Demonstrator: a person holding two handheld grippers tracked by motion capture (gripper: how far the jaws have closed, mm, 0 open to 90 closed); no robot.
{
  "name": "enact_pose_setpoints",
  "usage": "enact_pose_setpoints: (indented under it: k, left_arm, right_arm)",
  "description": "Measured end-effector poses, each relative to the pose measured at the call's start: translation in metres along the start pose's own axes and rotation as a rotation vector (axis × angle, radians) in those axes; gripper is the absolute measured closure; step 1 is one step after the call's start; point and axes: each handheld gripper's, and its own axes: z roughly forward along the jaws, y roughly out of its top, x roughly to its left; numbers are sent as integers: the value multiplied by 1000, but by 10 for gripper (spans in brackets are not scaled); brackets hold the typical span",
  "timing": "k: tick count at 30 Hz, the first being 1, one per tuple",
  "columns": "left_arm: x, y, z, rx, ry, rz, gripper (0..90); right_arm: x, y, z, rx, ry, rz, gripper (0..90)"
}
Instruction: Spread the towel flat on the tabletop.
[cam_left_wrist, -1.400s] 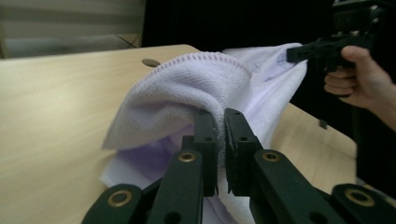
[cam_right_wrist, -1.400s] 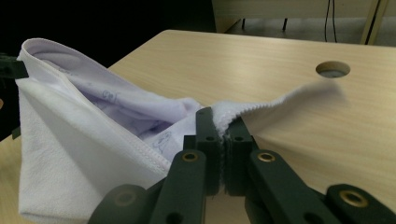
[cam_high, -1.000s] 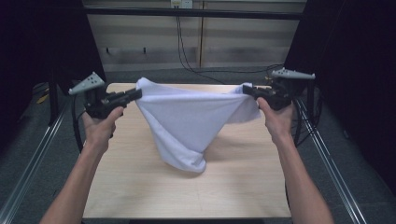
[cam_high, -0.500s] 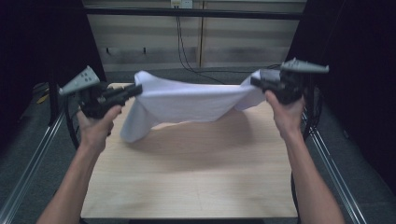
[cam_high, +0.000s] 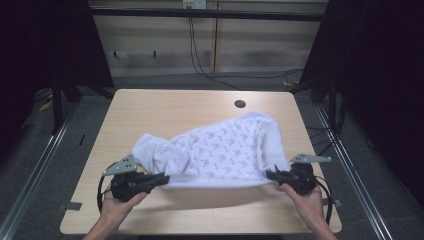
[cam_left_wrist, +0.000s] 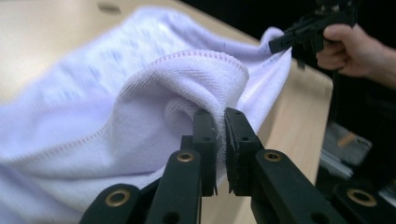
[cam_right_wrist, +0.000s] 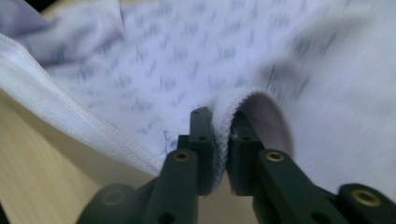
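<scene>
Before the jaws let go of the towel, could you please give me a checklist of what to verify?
1. White patterned terry towel lies on the light wooden table: ok.
2. Left gripper has the towel's hem between its jaws, which have just been opening: ok.
3. Right gripper has the hem between its jaws, also just opening: ok.
4. Towel spread flat: not ok, its left end is bunched.
5. Near edge straight between the grippers: ok.
6. Towel clear of the table's round hole: ok.
</scene>
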Motion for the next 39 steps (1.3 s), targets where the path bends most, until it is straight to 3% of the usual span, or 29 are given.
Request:
enact_pose_setpoints:
  k: [1, 4, 6, 7, 10, 11, 14, 15, 16, 17, 18, 19, 20, 21, 24, 25, 27, 28, 29, 30, 35, 36, 39]
  left_arm:
    - [-2, -12, 3, 37, -14, -7, 814]
    - [-2, -19, 1, 47, -28, -11, 793]
    - [1, -17, -7, 31, -34, 2, 781]
    - [6, -16, -16, -12, -31, -19, 779]
    - [13, -15, -24, -58, -34, -41, 742]
    - [19, -12, -27, -73, -6, -54, 741]
    - [34, -6, -17, -35, 42, -31, 751]
    - [42, -5, -10, -21, 30, -47, 758]
    - [42, -5, -10, -21, 30, -47, 763]
    - [58, -5, 4, 13, 55, -45, 770]
    - [66, -4, 11, 25, 55, -60, 769]
    - [66, -4, 11, 25, 55, -60, 754]
    - [78, -4, 22, 58, 92, -58, 730]
    - [83, -4, 26, 69, 108, -66, 709]
    - [90, -7, 33, 86, 107, -100, 674]
    - [90, -10, 37, 119, 106, -86, 694]
    - [89, -16, 42, 167, 120, -65, 727]
    - [88, -19, 44, 181, 105, -73, 815]
    - [87, -20, 45, 177, 107, -70, 815]
    - [85, -19, 45, 189, 113, -65, 881]
    - [73, -24, 42, 208, 94, -66, 900]
    - [69, -26, 40, 209, 90, -72, 899]
    - [61, -31, 36, 217, 36, -89, 864]
  right_arm:
    - [2, -13, 0, 42, 9, 9, 690]
    - [3, -19, -5, 45, 0, 15, 645]
    - [3, -26, -19, 20, -3, 38, 589]
    - [3, -30, -23, 18, -10, 45, 573]
    - [2, -36, -31, -1, -10, 52, 573]
    - [2, -37, -35, -31, -10, 48, 582]
    - [11, -32, -33, -65, 16, 10, 586]
    - [15, -29, -30, -67, 39, -7, 586]
    - [15, -29, -30, -67, 39, -7, 586]
    - [27, -23, -20, -62, 97, -55, 590]
    - [31, -21, -16, -61, 120, -65, 591]
    - [31, -21, -16, -61, 120, -65, 591]
    - [41, -14, 0, -42, 162, -109, 583]
    - [44, -12, 6, -29, 171, -108, 575]
    - [52, -6, 24, 6, 198, -129, 538]
    - [61, -2, 46, 57, 216, -165, 502]
    - [64, -1, 53, 69, 220, -182, 492]
    - [73, 3, 71, 101, 258, -211, 472]
    - [73, 3, 71, 101, 258, -211, 472]
    - [82, 7, 83, 114, 287, -227, 457]
    - [98, 6, 101, 150, 253, -282, 439]
    - [100, 2, 108, 163, 225, -323, 425]
    - [100, -4, 107, 118, 203, -353, 464]
